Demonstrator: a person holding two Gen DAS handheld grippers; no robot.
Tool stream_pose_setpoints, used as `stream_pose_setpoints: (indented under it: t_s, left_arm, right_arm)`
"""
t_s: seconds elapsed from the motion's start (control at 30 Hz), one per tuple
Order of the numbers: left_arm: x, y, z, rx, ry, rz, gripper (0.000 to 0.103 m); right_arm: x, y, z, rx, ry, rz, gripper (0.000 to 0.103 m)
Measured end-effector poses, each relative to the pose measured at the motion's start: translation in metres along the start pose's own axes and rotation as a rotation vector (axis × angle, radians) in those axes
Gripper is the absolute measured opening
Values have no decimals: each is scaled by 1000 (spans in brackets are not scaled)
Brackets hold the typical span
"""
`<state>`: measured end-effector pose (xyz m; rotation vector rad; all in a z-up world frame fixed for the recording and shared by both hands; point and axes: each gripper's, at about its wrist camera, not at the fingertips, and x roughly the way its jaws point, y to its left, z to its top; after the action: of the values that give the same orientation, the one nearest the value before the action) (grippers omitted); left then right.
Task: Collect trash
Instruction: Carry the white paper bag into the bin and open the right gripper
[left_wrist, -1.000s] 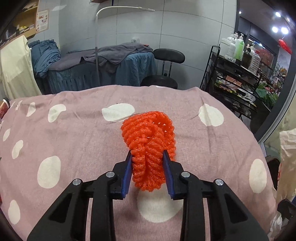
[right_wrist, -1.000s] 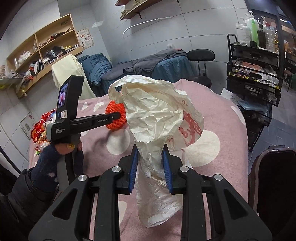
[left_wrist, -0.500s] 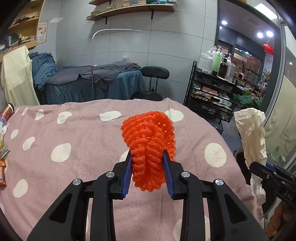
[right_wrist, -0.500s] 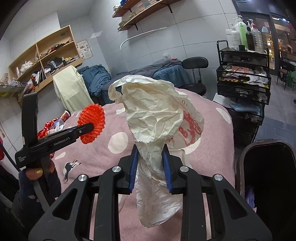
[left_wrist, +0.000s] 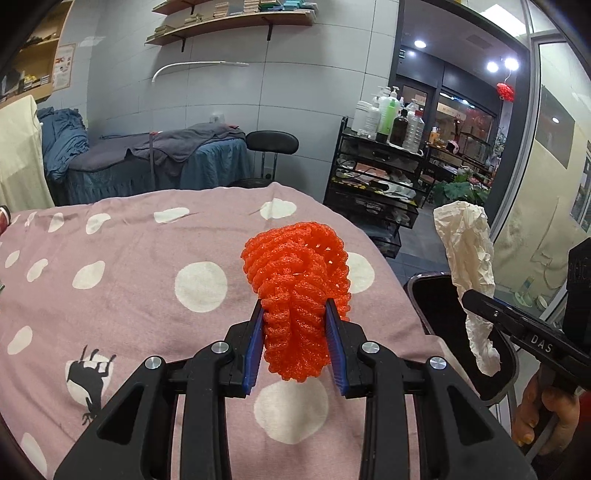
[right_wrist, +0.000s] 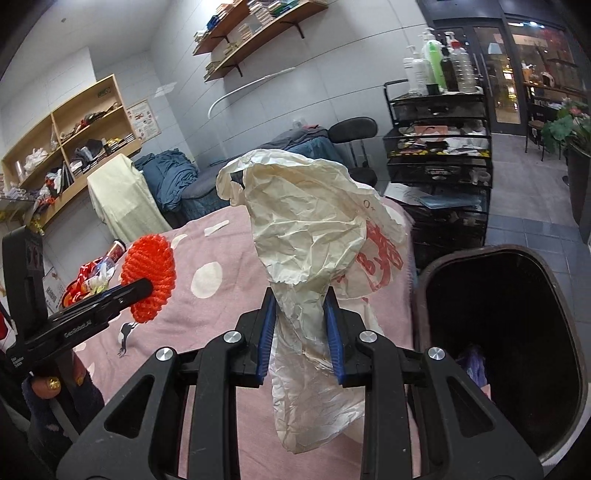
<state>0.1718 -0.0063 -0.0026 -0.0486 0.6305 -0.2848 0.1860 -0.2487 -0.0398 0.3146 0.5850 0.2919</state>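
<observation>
My left gripper (left_wrist: 295, 321) is shut on an orange foam fruit net (left_wrist: 297, 280), held above the pink spotted bed cover (left_wrist: 129, 280). In the right wrist view the same orange net (right_wrist: 149, 277) shows at the left, with the left gripper (right_wrist: 146, 286) clamped on it. My right gripper (right_wrist: 299, 314) is shut on a crumpled cream paper bag (right_wrist: 310, 229) with red print, which hangs above the bed's edge. That paper bag (left_wrist: 467, 258) also appears at the right of the left wrist view. A dark trash bin (right_wrist: 506, 332) stands open beside the bed, just right of the bag.
A black trolley (right_wrist: 439, 147) with bottles stands beyond the bin. More wrappers and a small bottle (right_wrist: 92, 273) lie at the bed's far left. A second bed with blue sheets (left_wrist: 147, 162) and a black stool (left_wrist: 271, 142) stand behind. A hand (left_wrist: 546, 410) grips the right tool.
Both grippers have swung to the right with their loads, off the middle of the bed. The trash bin has come fully into the right wrist view, and its rim into the left wrist view.
</observation>
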Motion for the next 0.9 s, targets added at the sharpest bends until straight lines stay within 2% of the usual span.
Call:
stream_pose_setpoints:
  t_s: [0.33, 0.47, 0.57, 0.77, 0.83, 0.9]
  left_arm:
    - [2, -45, -16, 17, 41, -111, 31]
    - [4, -58, -19, 25, 55, -142, 31]
    - [6, -67, -21, 32, 61, -156, 31]
    - [12, -75, -25, 37, 85, -178, 31]
    - [14, -78, -25, 37, 88, -176, 31]
    - [15, -79, -26, 38, 90, -178, 31]
  right_arm:
    - [-25, -51, -12, 90, -19, -119, 27]
    - [-29, -75, -15, 120, -15, -210, 27]
    - [-27, -100, -19, 153, 6, -289, 27]
    - [-11, -139, -26, 202, 72, -361, 28]
    - [-7, -148, -30, 212, 91, -373, 30]
    - [-1, -155, -36, 227, 110, -390, 38]
